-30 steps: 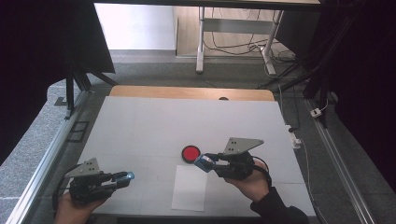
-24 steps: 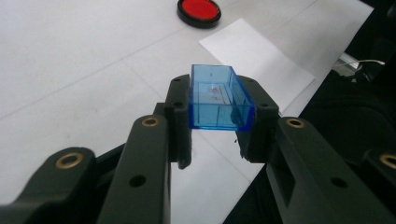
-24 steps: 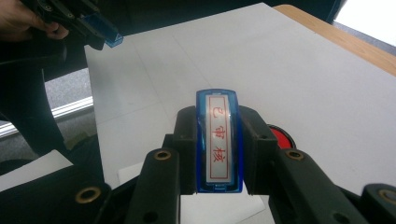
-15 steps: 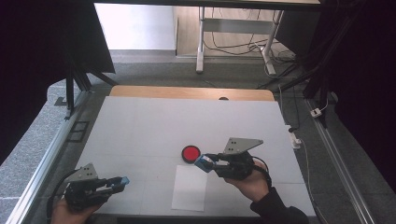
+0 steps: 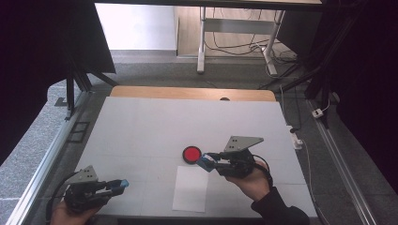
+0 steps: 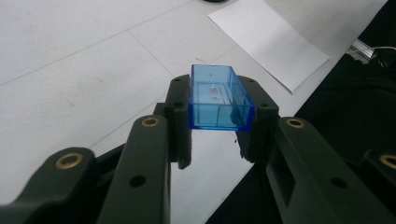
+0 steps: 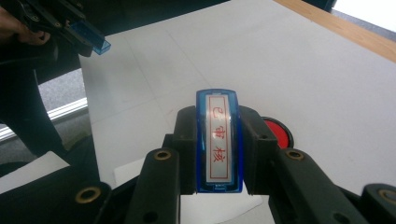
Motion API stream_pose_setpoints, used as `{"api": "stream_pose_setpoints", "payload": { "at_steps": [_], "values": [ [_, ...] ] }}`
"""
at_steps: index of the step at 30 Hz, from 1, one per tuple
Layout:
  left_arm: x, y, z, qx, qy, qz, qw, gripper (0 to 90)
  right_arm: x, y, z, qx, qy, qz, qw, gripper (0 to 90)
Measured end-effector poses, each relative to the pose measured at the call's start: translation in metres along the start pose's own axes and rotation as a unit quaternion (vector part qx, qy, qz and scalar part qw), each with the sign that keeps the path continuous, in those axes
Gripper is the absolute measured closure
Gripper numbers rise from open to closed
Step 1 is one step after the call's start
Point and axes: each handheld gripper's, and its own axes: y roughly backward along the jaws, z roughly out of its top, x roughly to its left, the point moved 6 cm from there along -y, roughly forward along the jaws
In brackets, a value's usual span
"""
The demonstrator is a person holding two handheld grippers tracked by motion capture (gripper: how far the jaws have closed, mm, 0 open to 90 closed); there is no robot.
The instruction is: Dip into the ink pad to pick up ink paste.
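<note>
We see a round black ink pad (image 5: 192, 154) with a red inside lying open on the white table (image 5: 141, 131), just above a white sheet of paper (image 5: 190, 188). Our left gripper (image 5: 123, 183) is clamped on a clear blue cap (image 6: 218, 97), an empty hollow box held by its sides; the left gripper view looks down into it and shows nothing inside but a faint red mark on its floor. From the high view this cap is just a small blue tip near the table's lower left corner, well apart from the pad.

Our right gripper (image 5: 203, 162) is closed on a blue stamp (image 7: 219, 140), gripped between both jaws. The right gripper view shows its white label with red characters in a red frame, which the high view cannot resolve. In that same view the pad peeks out just behind the right jaw. From above, the stamp hangs over the paper's upper right corner, just beside the pad.
</note>
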Motion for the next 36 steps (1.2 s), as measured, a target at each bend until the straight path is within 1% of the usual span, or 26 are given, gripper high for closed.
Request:
{"api": "stream_pose_setpoints", "payload": {
  "at_steps": [5,7,9,11,15,21,24,27,31,36],
  "values": [
    [0.001,0.001,-0.001,-0.003,0.007,-0.003,1.0000,68.2,-0.001,-0.002,0.001,0.002,0.001,-0.001,1.0000,71.7],
    [0.001,0.001,-0.001,-0.002,0.003,-0.001,1.0000,68.2,-0.003,-0.003,0.001,0.007,0.001,-0.005,1.0000,71.7],
    [0.000,0.001,-0.001,-0.001,-0.001,0.003,1.0000,68.2,-0.004,-0.005,0.001,0.006,-0.002,-0.006,1.0000,71.7],
    [-0.001,0.001,-0.001,-0.002,-0.001,0.004,1.0000,68.1,-0.006,-0.006,0.001,0.008,-0.002,-0.007,0.9999,71.7],
    [0.000,0.001,-0.001,-0.002,-0.004,0.010,0.9999,68.1,-0.009,-0.010,0.002,0.009,-0.011,-0.007,0.9999,71.7],
    [0.001,0.003,-0.001,-0.005,-0.010,0.024,0.9997,68.0,-0.014,-0.018,0.004,0.017,-0.011,-0.013,0.9997,71.7],
    [0.001,0.003,-0.002,-0.005,-0.008,0.022,0.9997,68.0,-0.017,-0.023,0.005,0.021,-0.016,-0.015,0.9996,71.7],
    [0.001,0.003,-0.002,-0.003,-0.010,0.022,0.9997,68.0,-0.021,-0.028,0.005,0.029,-0.014,-0.021,0.9993,71.7],
    [0.001,0.002,-0.002,-0.002,-0.010,0.023,0.9997,68.0,-0.025,-0.034,0.003,0.038,-0.017,-0.024,0.9989,71.7],
    [0.001,0.003,-0.002,-0.004,-0.009,0.021,0.9997,68.1,-0.031,-0.042,0.002,0.042,-0.020,-0.027,0.9986,71.7]
  ]
}}
